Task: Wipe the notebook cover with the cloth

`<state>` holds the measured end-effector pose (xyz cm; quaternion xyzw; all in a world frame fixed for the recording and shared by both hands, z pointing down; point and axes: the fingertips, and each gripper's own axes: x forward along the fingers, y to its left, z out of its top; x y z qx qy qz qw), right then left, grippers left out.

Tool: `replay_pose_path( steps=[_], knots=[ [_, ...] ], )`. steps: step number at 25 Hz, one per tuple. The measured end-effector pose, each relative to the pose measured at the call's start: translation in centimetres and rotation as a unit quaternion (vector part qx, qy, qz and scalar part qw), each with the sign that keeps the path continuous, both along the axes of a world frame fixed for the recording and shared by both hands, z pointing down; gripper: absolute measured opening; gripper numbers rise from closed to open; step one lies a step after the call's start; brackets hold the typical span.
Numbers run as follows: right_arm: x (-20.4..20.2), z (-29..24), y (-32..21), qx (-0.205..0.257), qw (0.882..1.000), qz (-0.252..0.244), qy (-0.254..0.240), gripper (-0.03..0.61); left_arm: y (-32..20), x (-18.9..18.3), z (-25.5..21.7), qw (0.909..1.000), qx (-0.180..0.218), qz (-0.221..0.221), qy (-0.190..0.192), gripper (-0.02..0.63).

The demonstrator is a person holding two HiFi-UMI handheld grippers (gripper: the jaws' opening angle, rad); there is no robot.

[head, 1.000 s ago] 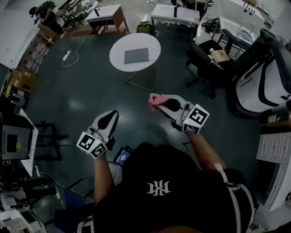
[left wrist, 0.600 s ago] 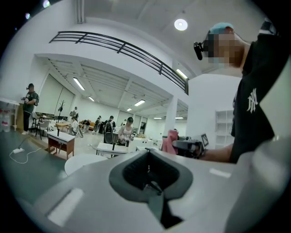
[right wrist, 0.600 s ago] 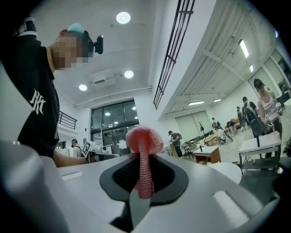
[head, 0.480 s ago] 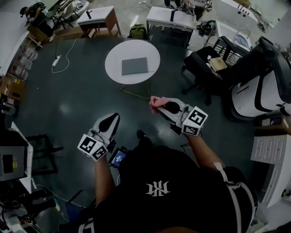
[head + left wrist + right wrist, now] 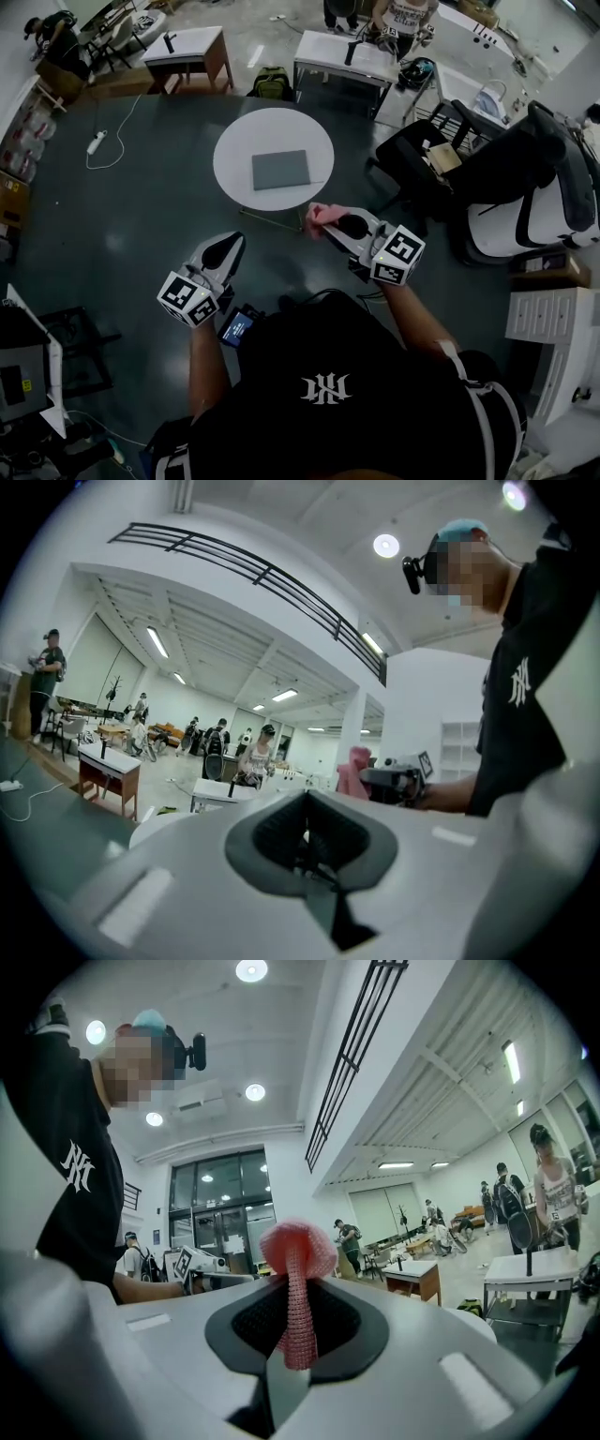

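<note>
A grey notebook (image 5: 279, 170) lies flat on a round white table (image 5: 236, 141) ahead of me in the head view. My right gripper (image 5: 324, 221) is shut on a pink cloth (image 5: 316, 214), which bunches out past the jaw tips; in the right gripper view the pink cloth (image 5: 298, 1265) stands pinched between the closed jaws. My left gripper (image 5: 231, 246) is shut with nothing in it, held out at the left, and its closed jaws fill the left gripper view (image 5: 307, 841). Both grippers hang over the floor, short of the table.
Dark office chairs (image 5: 441, 150) stand right of the table, a white desk (image 5: 342, 58) and a brown-sided desk (image 5: 185, 47) behind it. A green bag (image 5: 271, 82) lies on the floor beyond. White drawers (image 5: 553, 328) are at the right. People stand at the far end.
The round table and notebook have drawn closer and lower in the head view as I walk toward them. Both grippers keep their pose, the right still shut on the cloth.
</note>
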<state>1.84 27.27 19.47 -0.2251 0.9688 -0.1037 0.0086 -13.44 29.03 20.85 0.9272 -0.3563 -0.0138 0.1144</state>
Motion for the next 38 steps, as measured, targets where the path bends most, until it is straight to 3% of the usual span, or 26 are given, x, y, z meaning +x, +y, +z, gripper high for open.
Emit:
replay_pose_path(
  steps=[8, 20, 35, 38],
  knots=[
    [-1.4, 1.1, -5.6, -0.017, 1.000, 0.022, 0.005, 0.041, -7.3, -0.9, 1.1, 0.9995, -0.012, 0.029, 0.006, 0.003],
    [-2.9, 2.7, -18.8, -0.025, 0.999, 0.027, -0.011, 0.041, -19.5, -2.0, 3.6, 0.9971, -0.051, 0.046, -0.035, 0.003],
    [-1.7, 4.4, -37.2, -0.031, 0.999, 0.036, -0.002, 0.041, -36.3, -1.7, 7.6, 0.9838, -0.120, 0.057, -0.121, 0.003],
    [-1.8, 5.3, -39.8, -0.035, 0.999, 0.042, -0.003, 0.041, -38.7, -2.1, 9.8, 0.9774, -0.133, 0.063, -0.153, 0.003]
  ],
)
